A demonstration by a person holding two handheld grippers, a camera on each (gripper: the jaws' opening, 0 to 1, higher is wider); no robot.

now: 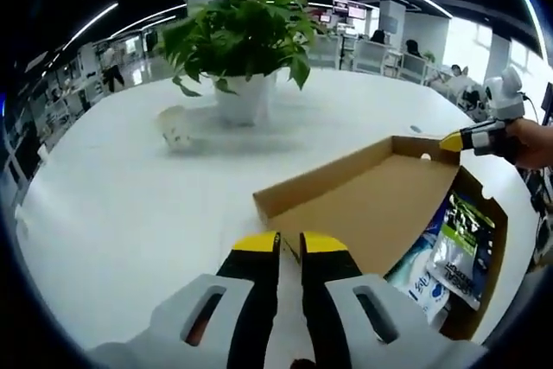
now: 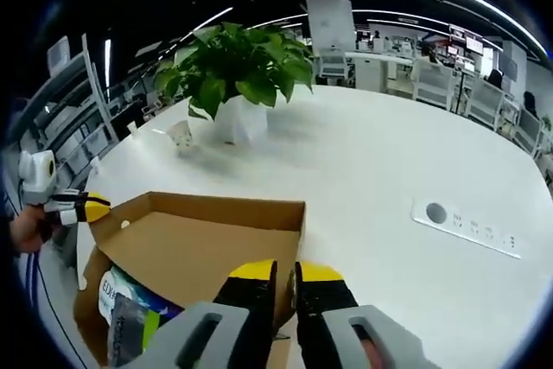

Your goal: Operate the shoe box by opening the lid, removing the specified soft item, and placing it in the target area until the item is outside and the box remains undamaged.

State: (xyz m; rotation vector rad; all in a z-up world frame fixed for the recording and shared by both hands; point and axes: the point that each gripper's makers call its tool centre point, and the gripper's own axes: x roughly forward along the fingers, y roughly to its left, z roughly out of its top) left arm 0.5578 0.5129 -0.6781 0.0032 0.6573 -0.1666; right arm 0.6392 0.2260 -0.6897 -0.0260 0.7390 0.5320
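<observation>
The brown cardboard lid (image 1: 371, 205) of the shoe box (image 1: 491, 300) is lifted and tilted, inner side up. My left gripper (image 1: 290, 244) is shut on the lid's near rim. At the far corner, held by a hand, my right gripper (image 1: 451, 141) pinches the lid. In the right gripper view the lid (image 2: 207, 248) lies ahead, with my right gripper (image 2: 287, 272) shut on its side wall and my left gripper (image 2: 95, 206) at its left corner. Under the lid, blue-white and green-black soft packs (image 1: 462, 248) (image 2: 130, 313) lie in the box (image 2: 84, 300).
The box rests on a large white table (image 1: 130, 213). A potted green plant (image 1: 242, 41) (image 2: 238, 66) stands behind it, with a small white object (image 1: 175, 125) (image 2: 180, 133) beside it. A socket panel (image 2: 467, 220) sits in the tabletop. Office desks and chairs lie beyond.
</observation>
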